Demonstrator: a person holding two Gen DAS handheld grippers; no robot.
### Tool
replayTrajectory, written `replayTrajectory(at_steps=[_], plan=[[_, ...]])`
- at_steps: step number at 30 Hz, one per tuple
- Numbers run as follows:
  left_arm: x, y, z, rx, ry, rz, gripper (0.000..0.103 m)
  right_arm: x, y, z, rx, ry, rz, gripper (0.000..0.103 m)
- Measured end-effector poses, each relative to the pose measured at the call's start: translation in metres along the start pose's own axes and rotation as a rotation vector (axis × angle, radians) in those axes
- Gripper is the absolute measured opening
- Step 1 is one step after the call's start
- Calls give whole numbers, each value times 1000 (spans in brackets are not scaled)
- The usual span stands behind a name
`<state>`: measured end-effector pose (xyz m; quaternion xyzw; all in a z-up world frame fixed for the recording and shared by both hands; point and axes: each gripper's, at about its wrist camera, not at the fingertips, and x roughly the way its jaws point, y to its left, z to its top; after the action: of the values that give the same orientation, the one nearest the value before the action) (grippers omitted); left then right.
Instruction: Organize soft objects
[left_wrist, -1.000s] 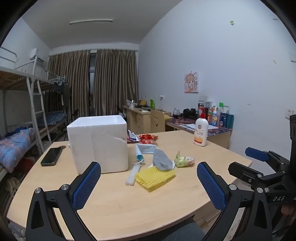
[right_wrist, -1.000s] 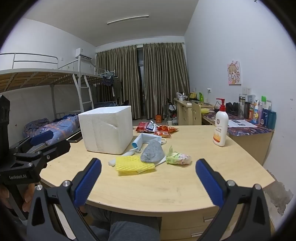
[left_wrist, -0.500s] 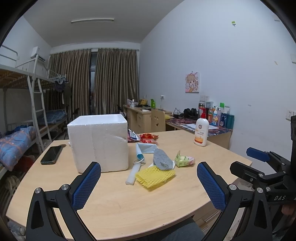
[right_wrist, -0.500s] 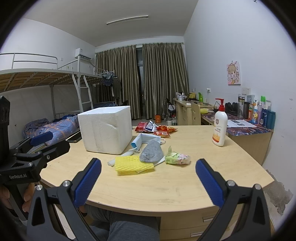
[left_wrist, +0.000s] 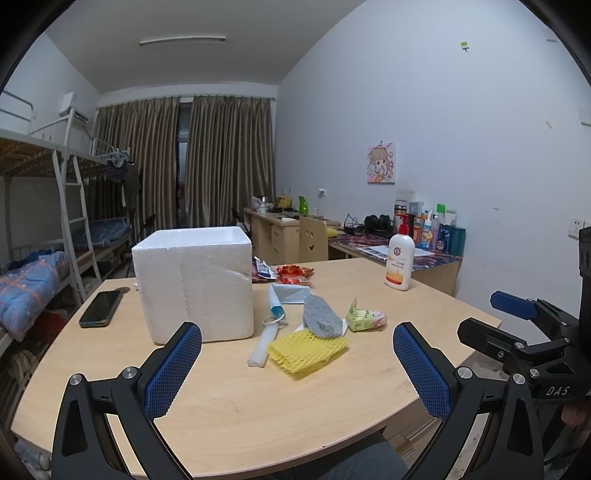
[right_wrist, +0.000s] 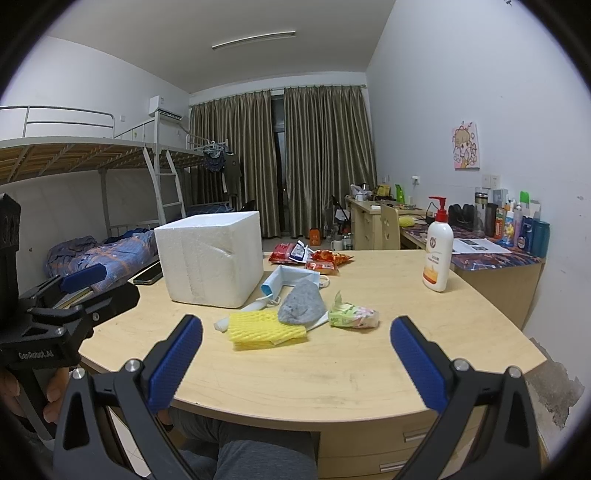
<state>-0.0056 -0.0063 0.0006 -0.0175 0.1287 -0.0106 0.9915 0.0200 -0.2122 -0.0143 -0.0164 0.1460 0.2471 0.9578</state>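
— While both sets of jaws are gaping wide, is anything changing?
— Barely: left gripper (left_wrist: 297, 365) and right gripper (right_wrist: 295, 360) are still hovering empty. Yellow foam net (right_wrist: 266, 329), grey cloth (right_wrist: 302, 307), face mask (right_wrist: 291, 278) are lying mid-frame beside the styrofoam box (right_wrist: 211, 258), untouched.

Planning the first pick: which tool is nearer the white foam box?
Left. The left tool hangs just short of the foam box; the right tool sits further to its right, both open.
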Motion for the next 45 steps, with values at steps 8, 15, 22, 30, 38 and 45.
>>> replayTrajectory(at_steps=[8,15,22,30,38,45], plan=[[0,-2,0,9,1,0,103,1,-1,0,1,3,0,103],[-1,-2,0,10,-1,2,103,2,-3,2,4,1,0,103],[0,-4,0,17,-1,3,103,2,-3,2,4,-1,-4,103],[0,-2,0,13,-1,-3,103,4,-2,1,-1,4,-3,103],[5,0,2,12,6,-7,103,9,-1,1,-4,14,-3,103],[15,2,2,12,24,-18,103,18,-5,4,-3,27,0,103]])
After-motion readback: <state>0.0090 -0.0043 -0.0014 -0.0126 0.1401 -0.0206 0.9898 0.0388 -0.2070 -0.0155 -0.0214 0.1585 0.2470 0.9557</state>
